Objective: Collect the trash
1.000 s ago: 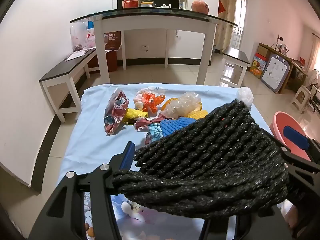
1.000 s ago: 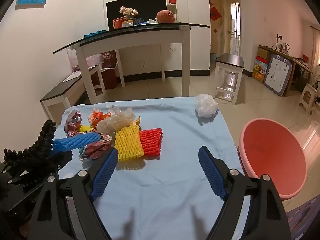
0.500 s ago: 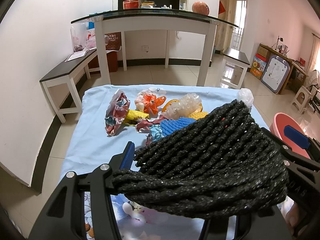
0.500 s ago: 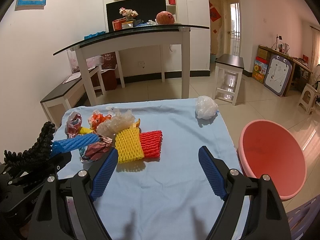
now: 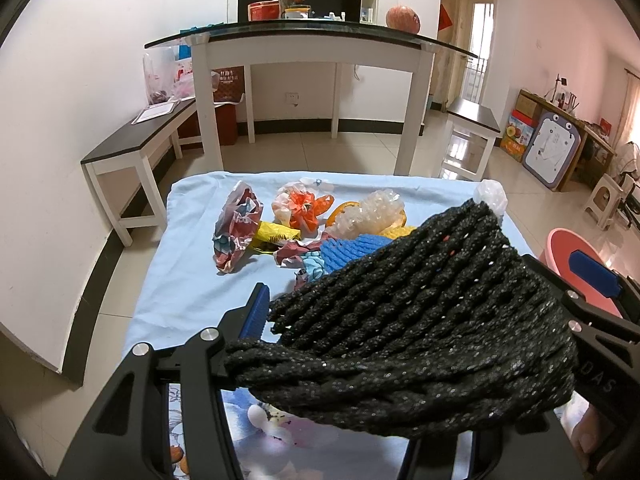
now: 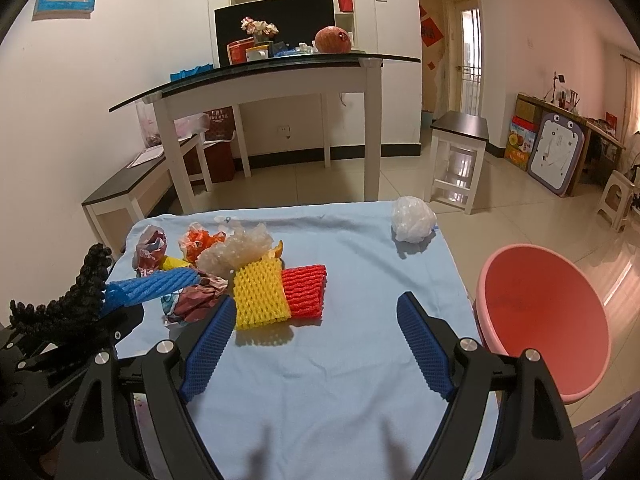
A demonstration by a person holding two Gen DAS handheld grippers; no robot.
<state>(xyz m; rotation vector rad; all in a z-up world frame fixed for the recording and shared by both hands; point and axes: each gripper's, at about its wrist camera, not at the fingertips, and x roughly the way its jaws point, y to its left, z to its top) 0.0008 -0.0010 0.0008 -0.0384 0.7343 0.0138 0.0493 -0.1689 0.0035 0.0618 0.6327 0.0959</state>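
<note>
Already the left claw [image 5: 400,320] pinches a black foam net [image 5: 408,332], held above the near edge of the surface [image 6: 352,248]. It looks light, soft and springy, so a hold across the middle should keep it. The right claw [image 6: 316,344] hangs spread and empty over the cloth, just short of the yellow net [image 6: 260,292] and red net [image 6: 305,290], equally squashy. The pink basin [image 6: 548,320] waits right of the surface.

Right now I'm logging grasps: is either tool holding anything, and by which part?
The left tool grips the black foam net near its lower end; the rest sticks out forward. The right tool is open, empty.
</note>
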